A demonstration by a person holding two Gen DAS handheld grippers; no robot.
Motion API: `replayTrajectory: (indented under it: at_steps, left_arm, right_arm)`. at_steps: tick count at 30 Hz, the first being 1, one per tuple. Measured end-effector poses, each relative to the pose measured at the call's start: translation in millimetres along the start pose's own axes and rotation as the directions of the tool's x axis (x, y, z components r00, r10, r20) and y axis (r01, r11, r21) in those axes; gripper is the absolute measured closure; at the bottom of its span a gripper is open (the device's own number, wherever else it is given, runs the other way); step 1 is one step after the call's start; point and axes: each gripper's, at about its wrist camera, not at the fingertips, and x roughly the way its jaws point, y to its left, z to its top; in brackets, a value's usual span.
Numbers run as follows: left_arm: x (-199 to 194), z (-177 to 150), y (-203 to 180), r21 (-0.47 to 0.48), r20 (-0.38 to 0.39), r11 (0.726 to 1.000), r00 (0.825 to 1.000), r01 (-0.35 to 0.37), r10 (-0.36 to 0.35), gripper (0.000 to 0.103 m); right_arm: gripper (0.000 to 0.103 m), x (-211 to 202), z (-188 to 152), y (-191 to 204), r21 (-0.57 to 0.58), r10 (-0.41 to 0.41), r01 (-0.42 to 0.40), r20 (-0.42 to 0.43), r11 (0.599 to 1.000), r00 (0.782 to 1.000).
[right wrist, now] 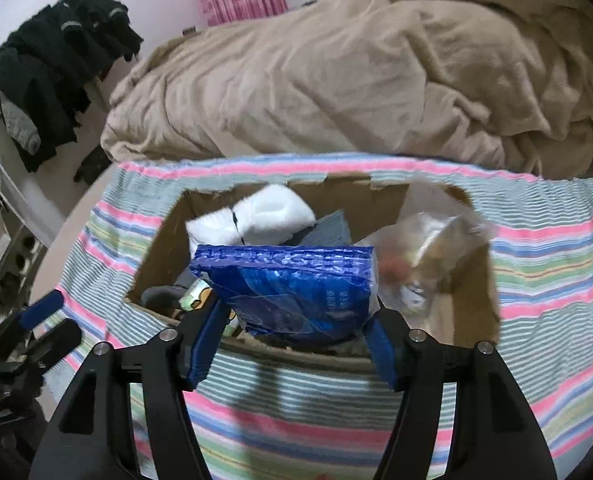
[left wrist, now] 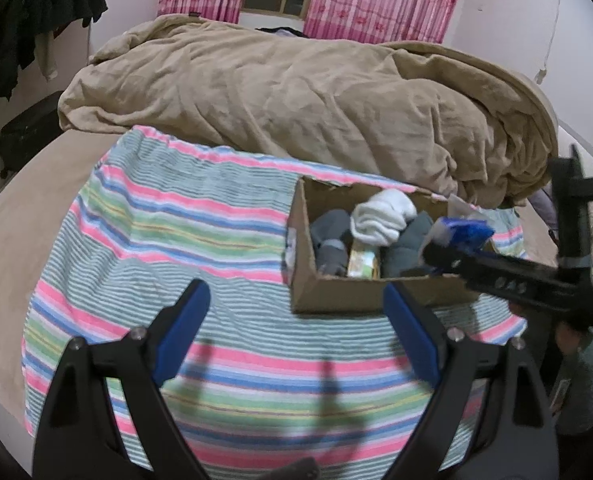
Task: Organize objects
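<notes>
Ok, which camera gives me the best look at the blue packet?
The right wrist view. The blue packet fills the centre of the picture, held between the right claw over the cardboard box, with its printed face visible. The left wrist view shows only a small, blurred part of it behind the claw's arm.
</notes>
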Motion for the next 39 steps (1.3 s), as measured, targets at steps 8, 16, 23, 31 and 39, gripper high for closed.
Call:
replayTrajectory:
  at_steps: [8,16,23,31,39]
  left_arm:
    - [-3.4,-1.3,0.7,-0.002,-0.004,1.0,1.0,0.004,-0.004,0.013]
    - [-25.6,-2.9,-6.7,0.005,0.014,1.0,1.0,0.008,-0.008,0.013]
    - [-46.3,-11.9,-19.1,-0.002,-0.001,1.0,1.0,-0.003,0.003,0.013]
    - [-69.3,-30.4,-32.3,0.01,-0.027,1.0,1.0,-0.004,0.004,0.013]
    - [-95.1,-55.2,-41.7,0.033,-0.021,0.998,0.998,-0.05,0.051,0.013]
  right_arm:
    - [0.014,7.6,-1.6,8.0,-0.037,-0.037,0.038,0.017,0.999,0.999]
    - [0.014,-24.8,-10.0,7.0,-0.039,-0.065,0.068,0.076,0.997,0.995]
    - [0.014,-66.5,-31.1,6.0,-0.032,-0.077,0.081,0.11,0.996,0.991]
    - [0.014,-103.8,-58.8,11.6,-0.038,-0.073,0.079,0.13,0.996,0.989]
    - [0.014,-130.5,-87.4,24.3,-0.041,-0.067,0.073,0.132,0.997,0.989]
